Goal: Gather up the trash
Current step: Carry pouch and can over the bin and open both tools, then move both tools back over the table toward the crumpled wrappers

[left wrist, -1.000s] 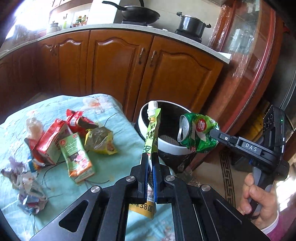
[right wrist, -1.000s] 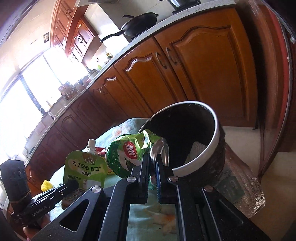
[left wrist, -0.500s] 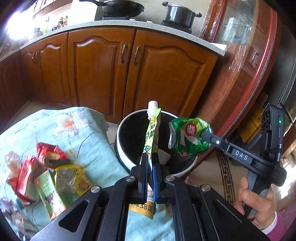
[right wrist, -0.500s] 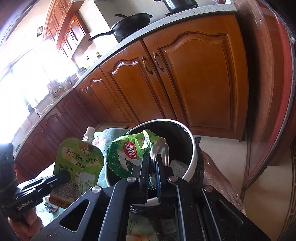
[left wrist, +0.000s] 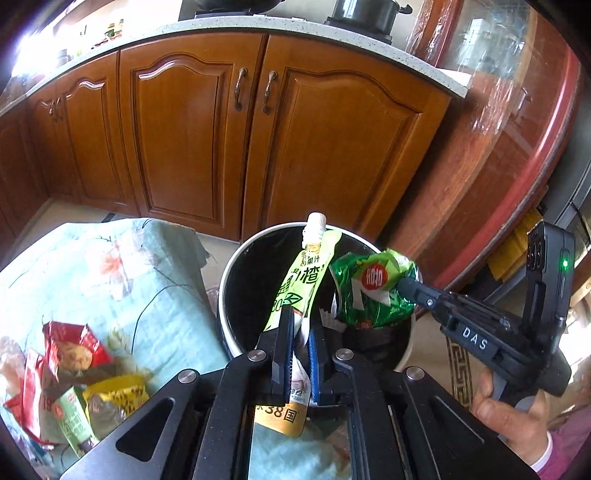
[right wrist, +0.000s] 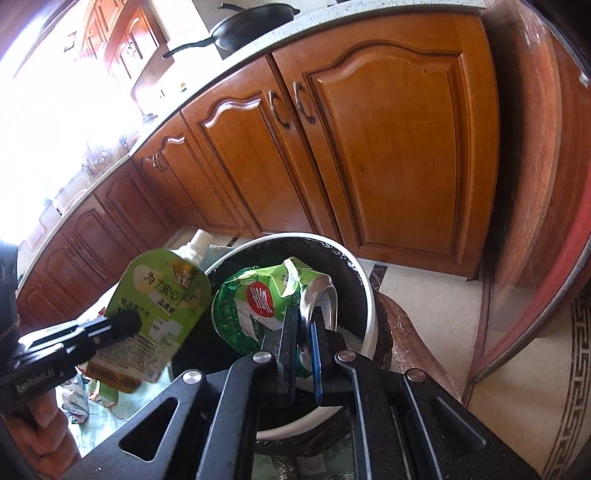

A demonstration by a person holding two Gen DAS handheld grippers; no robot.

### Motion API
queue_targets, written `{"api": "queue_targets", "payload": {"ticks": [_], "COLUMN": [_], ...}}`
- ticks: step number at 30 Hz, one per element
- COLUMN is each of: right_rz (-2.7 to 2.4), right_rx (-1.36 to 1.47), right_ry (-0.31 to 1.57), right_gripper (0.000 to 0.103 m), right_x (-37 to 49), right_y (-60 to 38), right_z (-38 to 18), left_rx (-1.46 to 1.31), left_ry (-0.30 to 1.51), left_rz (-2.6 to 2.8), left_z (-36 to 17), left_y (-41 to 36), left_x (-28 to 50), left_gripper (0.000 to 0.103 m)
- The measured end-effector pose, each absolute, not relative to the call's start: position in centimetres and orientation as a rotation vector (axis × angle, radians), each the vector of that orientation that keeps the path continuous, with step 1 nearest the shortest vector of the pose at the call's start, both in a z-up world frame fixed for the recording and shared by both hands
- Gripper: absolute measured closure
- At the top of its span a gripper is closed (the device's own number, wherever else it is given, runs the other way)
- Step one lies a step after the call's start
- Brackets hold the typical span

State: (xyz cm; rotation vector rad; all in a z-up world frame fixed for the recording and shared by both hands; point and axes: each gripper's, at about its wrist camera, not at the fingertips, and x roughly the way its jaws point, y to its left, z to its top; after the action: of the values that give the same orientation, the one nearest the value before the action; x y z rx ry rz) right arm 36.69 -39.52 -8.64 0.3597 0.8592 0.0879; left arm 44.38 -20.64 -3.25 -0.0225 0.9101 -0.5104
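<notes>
Trash held over the bin point(left wrist: 236, 332).
Left tool point(left wrist: 300, 332), just easing open, holds pouch point(left wrist: 299, 284); right tool point(right wrist: 304, 328) grips crushed can point(right wrist: 258, 299).

A home kitchen is showing here: carved wooden cabinet doors point(left wrist: 192, 136) with curved metal handles point(left wrist: 240, 88) are running under a speckled stone countertop point(left wrist: 258, 27). A black frying pan point(right wrist: 255, 24) and a dark lidded pot point(left wrist: 365, 13) are sitting on the counter, and daylight is flooding in over the far worktop point(right wrist: 92, 173).
</notes>
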Motion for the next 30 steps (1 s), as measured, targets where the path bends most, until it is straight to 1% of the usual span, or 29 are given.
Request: {"api": "queue_targets", "payload": {"ticks": [5,6,8,11,13,15,16,17,18,19,20,21,23,24,26,30], "right_rz": [0.088,0.092,0.095,0.096,0.096,0.096,0.097,0.100,0.104,0.113,0.118,0.122,0.127,0.131,0.139,0.160], "right_rx": [0.365,0.373,0.386,0.399,0.406,0.417,0.422,0.428,0.436,0.446,0.449,0.451,0.452,0.452,0.455,0.463], "right_ry": [0.878,0.881,0.885,0.883,0.878,0.868,0.863,0.860,0.856,0.849,0.844,0.837,0.822,0.816,0.809,0.795], "right_gripper": [0.096,0.094,0.092,0.090,0.084,0.073,0.071,0.065,0.057,0.051,0.041,0.034,0.027,0.025,0.024,0.023], "right_x": [37.4,37.5,37.7,37.5,37.2,36.8,36.6,36.4,36.2,35.8,35.5,35.2,34.3,33.9,33.1,31.6], "right_y": [-39.9,-40.0,-40.2,-40.5,-40.6,-40.7,-40.7,-40.6,-40.5,-40.4,-40.3,-40.1,-39.5,-39.2,-38.5,-37.0], "right_z": [-9.2,-9.3,-9.5,-9.5,-9.3,-9.2,-9.1,-9.0,-8.9,-8.8,-8.7,-8.6,-8.4,-8.3,-8.2,-8.0], "left_rx": [-0.039,-0.040,-0.048,-0.045,-0.047,-0.054,-0.060,-0.066,-0.071,-0.077,-0.081,-0.086,-0.098,-0.104,-0.119,-0.153], "left_ry": [0.932,0.938,0.943,0.921,0.908,0.901,0.899,0.896,0.894,0.889,0.884,0.878,0.869,0.865,0.861,0.861], "left_rz": [-0.516,-0.518,-0.522,-0.516,-0.514,-0.507,-0.505,-0.502,-0.495,-0.484,-0.477,-0.467,-0.443,-0.434,-0.412,-0.375], "left_z": [-3.8,-3.9,-4.0,-3.9,-3.8,-3.8,-3.8,-3.8,-3.9,-3.9,-3.9,-3.9,-4.1,-4.2,-4.4,-4.9], "left_y": [-21.5,-21.6,-21.8,-22.0,-21.5,-21.1,-21.0,-20.6,-20.3,-19.9,-19.5,-19.2,-18.3,-17.8,-17.0,-14.9], "left_x": [46.1,46.2,46.4,46.3,45.6,44.9,44.6,44.1,43.8,43.3,42.8,42.3,41.0,40.4,39.2,36.9], "left_gripper": [0.093,0.090,0.074,0.060,0.056,0.055,0.054,0.051,0.050,0.048,0.044,0.042,0.037,0.036,0.033,0.032]}}
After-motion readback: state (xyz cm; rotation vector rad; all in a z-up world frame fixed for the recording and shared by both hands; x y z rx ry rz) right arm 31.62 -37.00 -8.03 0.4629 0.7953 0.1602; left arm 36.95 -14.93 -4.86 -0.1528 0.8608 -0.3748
